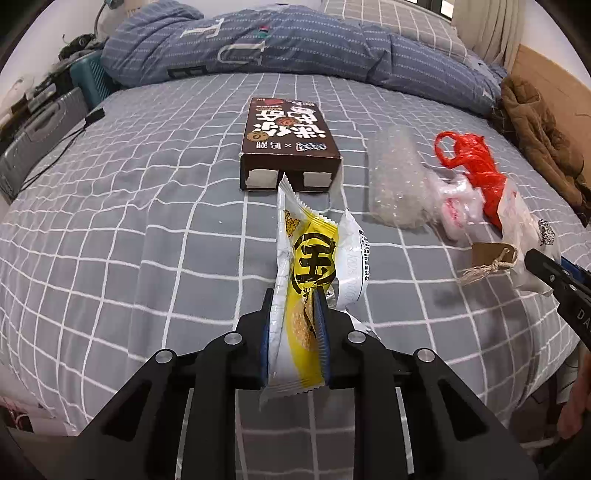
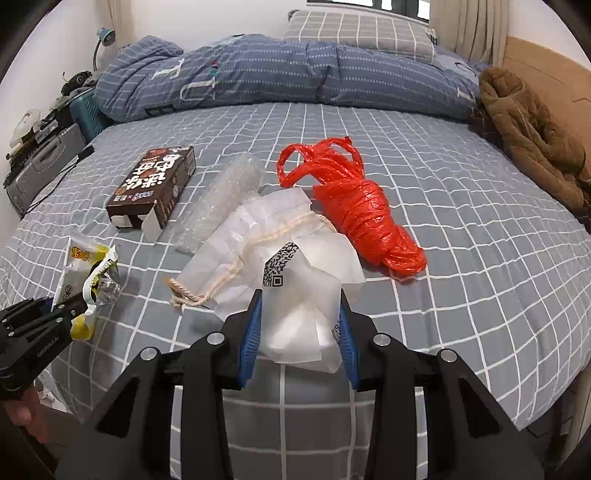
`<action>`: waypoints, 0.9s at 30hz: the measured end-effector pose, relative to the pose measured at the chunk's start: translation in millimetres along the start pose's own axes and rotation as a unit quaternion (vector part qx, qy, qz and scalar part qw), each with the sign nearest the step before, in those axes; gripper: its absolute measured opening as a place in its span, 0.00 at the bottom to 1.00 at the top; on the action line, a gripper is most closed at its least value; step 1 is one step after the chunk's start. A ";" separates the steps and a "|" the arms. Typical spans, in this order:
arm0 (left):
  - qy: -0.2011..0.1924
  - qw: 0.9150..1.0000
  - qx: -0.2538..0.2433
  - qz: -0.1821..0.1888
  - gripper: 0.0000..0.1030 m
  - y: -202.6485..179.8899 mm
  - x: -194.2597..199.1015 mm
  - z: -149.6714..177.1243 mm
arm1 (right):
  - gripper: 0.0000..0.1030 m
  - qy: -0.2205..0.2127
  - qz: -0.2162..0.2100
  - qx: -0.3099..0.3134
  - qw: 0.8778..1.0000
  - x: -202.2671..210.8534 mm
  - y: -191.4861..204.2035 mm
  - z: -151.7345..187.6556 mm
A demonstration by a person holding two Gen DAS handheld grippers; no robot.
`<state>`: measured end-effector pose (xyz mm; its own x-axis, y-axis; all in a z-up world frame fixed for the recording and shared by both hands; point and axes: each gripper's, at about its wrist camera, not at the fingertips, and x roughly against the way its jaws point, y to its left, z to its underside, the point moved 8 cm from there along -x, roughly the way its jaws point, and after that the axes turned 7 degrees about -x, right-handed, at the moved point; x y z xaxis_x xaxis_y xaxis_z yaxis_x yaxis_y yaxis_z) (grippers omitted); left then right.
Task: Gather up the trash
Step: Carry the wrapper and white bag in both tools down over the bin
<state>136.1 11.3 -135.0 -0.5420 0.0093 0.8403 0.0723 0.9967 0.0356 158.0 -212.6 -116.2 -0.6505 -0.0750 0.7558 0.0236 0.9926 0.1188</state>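
Observation:
My left gripper (image 1: 294, 299) is shut on a yellow-and-white snack wrapper (image 1: 314, 258), which sticks up between the pads above the grey checked bed sheet (image 1: 147, 221). The right wrist view shows that gripper (image 2: 79, 299) and its wrapper (image 2: 79, 254) at the left. My right gripper (image 2: 300, 299) is shut on a translucent white bag (image 2: 280, 236) with a QR code and a string cord. A red plastic bag (image 2: 354, 206), a clear bubble-wrap piece (image 2: 221, 199) and a brown snack box (image 2: 155, 184) with an open end lie on the bed beyond.
A rolled blue duvet (image 2: 258, 74) and a checked pillow (image 2: 358, 33) lie at the head of the bed. A brown coat (image 2: 532, 133) is heaped at the right edge. A grey suitcase (image 2: 40, 170) and a black cable (image 1: 55, 155) are at the left.

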 end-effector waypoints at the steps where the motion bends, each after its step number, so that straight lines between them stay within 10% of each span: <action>1: -0.001 1.000 0.000 0.001 0.18 -0.3 3.0 1.7 | 0.35 -0.001 -0.002 -0.001 1.000 3.2 -0.1 0.9; 27: -0.038 0.999 0.006 0.024 0.17 -20.1 71.6 54.2 | 0.35 -0.031 -0.025 0.010 0.999 79.7 29.8 47.4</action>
<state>50.4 -3.7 -104.9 -0.5996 0.0619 0.7979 0.0893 0.9960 -0.0101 70.9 -184.5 -82.9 -0.6964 -0.1193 0.7077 -0.0244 0.9895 0.1427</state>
